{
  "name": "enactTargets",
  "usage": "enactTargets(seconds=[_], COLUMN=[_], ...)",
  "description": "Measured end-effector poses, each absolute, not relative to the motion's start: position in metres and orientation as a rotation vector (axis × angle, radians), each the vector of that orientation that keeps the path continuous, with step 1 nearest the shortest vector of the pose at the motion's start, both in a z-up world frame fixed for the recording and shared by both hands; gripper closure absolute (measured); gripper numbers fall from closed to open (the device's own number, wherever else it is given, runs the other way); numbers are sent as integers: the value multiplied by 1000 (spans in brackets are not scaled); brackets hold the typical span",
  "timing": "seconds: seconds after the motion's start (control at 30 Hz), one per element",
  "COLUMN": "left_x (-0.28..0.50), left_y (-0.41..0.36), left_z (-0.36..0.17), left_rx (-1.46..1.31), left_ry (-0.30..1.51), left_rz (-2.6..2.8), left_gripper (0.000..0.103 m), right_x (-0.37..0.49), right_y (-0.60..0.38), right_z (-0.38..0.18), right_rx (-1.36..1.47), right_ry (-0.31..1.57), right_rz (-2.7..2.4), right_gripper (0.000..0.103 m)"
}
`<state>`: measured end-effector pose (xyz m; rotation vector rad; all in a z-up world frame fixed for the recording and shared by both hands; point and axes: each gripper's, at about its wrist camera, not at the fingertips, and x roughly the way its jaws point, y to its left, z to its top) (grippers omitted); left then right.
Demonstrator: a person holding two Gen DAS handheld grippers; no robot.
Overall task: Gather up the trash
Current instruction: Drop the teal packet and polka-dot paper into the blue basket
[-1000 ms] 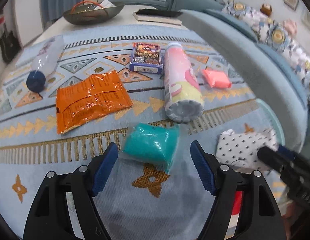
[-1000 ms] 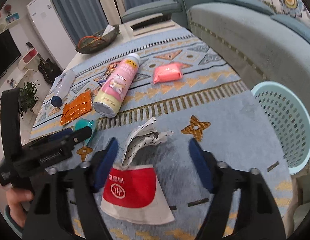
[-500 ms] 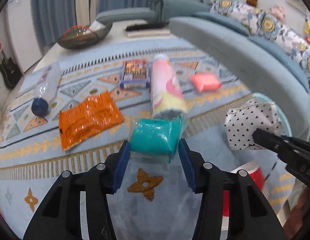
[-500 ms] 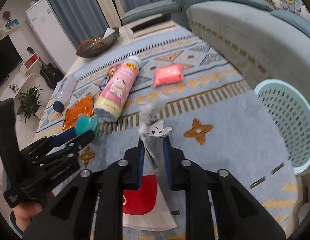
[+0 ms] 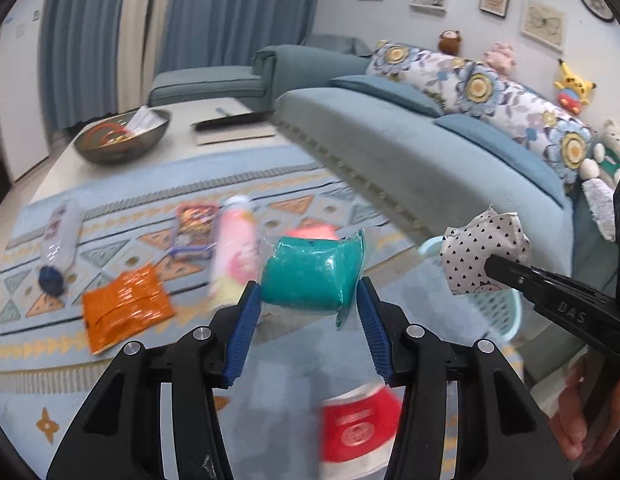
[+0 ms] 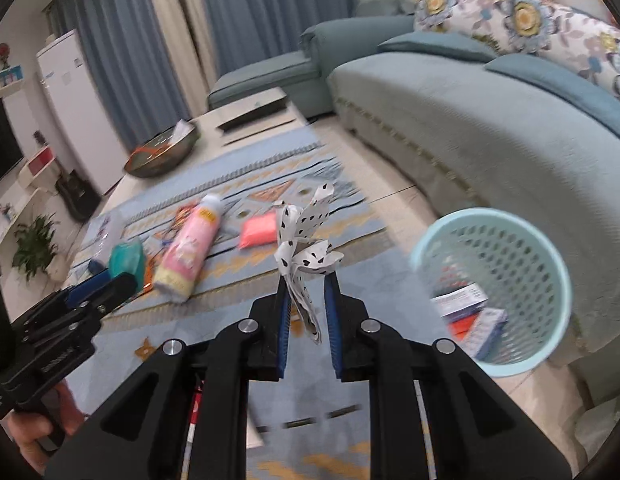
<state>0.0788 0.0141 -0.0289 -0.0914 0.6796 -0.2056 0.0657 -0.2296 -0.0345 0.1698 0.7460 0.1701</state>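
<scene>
My left gripper (image 5: 308, 300) is shut on a teal plastic packet (image 5: 312, 274) and holds it up above the rug. My right gripper (image 6: 306, 280) is shut on a white wrapper with black dots (image 6: 306, 240), also lifted; it shows in the left wrist view (image 5: 482, 250) too. A light blue mesh basket (image 6: 454, 228) stands on the floor to the right, by the sofa, with several boxes inside. The teal packet also shows at the left of the right wrist view (image 6: 128, 258).
On the patterned rug lie an orange foil bag (image 5: 124, 312), a pink can (image 5: 234, 248), a pink packet (image 6: 258, 232), a printed box (image 5: 194, 226), a plastic bottle (image 5: 60, 238) and a red-and-white paper cup (image 5: 358, 424). A grey-blue sofa (image 6: 470, 120) runs along the right. A low table carries a dark bowl (image 5: 122, 136).
Both grippers have risen from the rug with their items and tilted up, so more of the room shows. The right gripper has swung toward the basket.
</scene>
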Motion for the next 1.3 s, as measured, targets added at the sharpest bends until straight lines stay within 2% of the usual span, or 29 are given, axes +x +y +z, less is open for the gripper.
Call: enactTargets(seconds=[0.47, 1.0, 1.13, 1.23, 1.3], left_x=[110, 158, 164, 166, 166], left_y=[-127, -226, -228, -225, -221], left_z=[-17, -74, -80, -81, -79], left_rx=[18, 109, 94, 62, 44], left_ry=[648, 782, 804, 813, 804], left_rz=[-395, -494, -500, -506, -504], left_gripper=[55, 54, 50, 37, 34], right_x=[72, 86, 91, 97, 99], right_y=[-342, -404, -409, -411, -412], right_z=[-48, -113, -120, -125, -127], right_rx=[240, 296, 291, 303, 308], right_ry=[726, 829, 844, 869, 875], right_rz=[-1, -96, -108, -101, -100], right_gripper=[89, 89, 89, 85, 85])
